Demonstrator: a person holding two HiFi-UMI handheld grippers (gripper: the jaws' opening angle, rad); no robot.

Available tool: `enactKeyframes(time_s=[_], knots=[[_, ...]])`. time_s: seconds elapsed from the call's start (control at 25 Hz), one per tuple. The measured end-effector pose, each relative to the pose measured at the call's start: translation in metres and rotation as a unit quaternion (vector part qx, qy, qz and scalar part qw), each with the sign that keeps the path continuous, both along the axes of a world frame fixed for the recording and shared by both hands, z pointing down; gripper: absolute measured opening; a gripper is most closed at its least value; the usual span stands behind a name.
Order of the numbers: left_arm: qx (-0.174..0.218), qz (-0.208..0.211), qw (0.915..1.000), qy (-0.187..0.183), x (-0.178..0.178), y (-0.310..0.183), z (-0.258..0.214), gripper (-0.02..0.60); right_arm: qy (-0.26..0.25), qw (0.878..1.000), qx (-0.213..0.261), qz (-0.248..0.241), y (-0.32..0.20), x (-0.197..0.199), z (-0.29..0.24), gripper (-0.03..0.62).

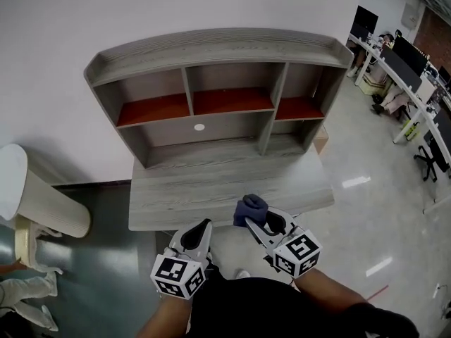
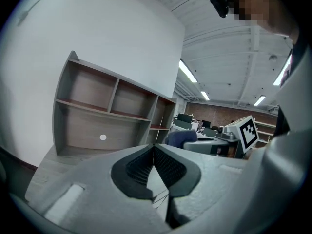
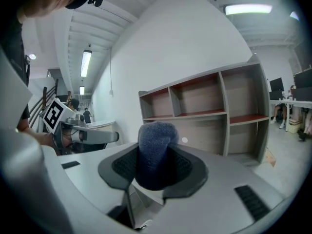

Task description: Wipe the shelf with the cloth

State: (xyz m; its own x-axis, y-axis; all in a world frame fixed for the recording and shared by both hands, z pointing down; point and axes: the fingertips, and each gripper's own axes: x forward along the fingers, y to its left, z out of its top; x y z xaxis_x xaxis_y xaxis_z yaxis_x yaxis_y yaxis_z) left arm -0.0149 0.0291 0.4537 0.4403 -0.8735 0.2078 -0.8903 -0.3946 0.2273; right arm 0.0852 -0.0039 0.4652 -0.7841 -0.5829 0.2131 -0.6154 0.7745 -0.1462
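The right hand-held gripper (image 3: 156, 156) is clamped on a dark blue cloth (image 3: 156, 136). The bunched cloth is pinched between the two ribbed black pads and bulges up past the tips. From the head view, this hand-held gripper sits at the front edge of the grey wood-grain surface (image 1: 211, 189) and right of its middle. The cloth is over that edge, though I cannot tell whether it rests on the wood.

The left hand-held gripper (image 2: 154, 148) has its jaws pressed together at the tips with nothing between them. It hangs just beside the right one, to its left, near the front edge of the surface.

Behind both, at the back of the surface against a white wall (image 1: 63, 27), stands the shelf (image 1: 211, 46), apart from the cloth. It is a grey wooden unit with a curved top board. Three upper compartments have reddish-brown floors, and a wider open bay lies below them. A small white round spot (image 1: 199, 127) shows on the back panel.

On the floor to the left stands a white ribbed cylinder (image 1: 44, 204), possibly a bin. Far to the right, office desks with monitors (image 1: 410, 67) line a glossy floor.
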Motion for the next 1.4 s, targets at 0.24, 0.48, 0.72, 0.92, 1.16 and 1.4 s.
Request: enactKeyframes(time_s=[0.24,0.48,0.72,0.92,1.16,1.4], knots=[[0.007,-0.018,0.9995,-0.027,0.010,0.033,-0.007,0.009,-0.005,1.000,-0.008,-0.002,0.025,0.014,0.005,0.147],[0.007,-0.025,0.9990,-0.036,0.002,0.044,-0.011,0.009,-0.003,1.000,-0.019,0.004,0.033,0.011,0.008,0.146],[0.021,-0.011,0.9992,-0.031,-0.012,0.039,-0.022,0.009,0.001,1.000,-0.007,0.010,0.035,-0.006,-0.002,0.144],[0.022,0.000,0.9992,-0.033,-0.036,0.043,-0.024,0.009,0.010,1.000,0.007,0.013,0.039,-0.033,-0.008,0.143],[0.018,0.011,0.9994,-0.028,-0.060,0.046,-0.020,0.009,0.017,1.000,0.012,0.015,0.044,-0.063,-0.008,0.143],[0.017,0.017,0.9992,-0.030,-0.083,0.047,-0.019,0.009,0.022,1.000,0.014,0.014,0.047,-0.088,-0.008,0.143]])
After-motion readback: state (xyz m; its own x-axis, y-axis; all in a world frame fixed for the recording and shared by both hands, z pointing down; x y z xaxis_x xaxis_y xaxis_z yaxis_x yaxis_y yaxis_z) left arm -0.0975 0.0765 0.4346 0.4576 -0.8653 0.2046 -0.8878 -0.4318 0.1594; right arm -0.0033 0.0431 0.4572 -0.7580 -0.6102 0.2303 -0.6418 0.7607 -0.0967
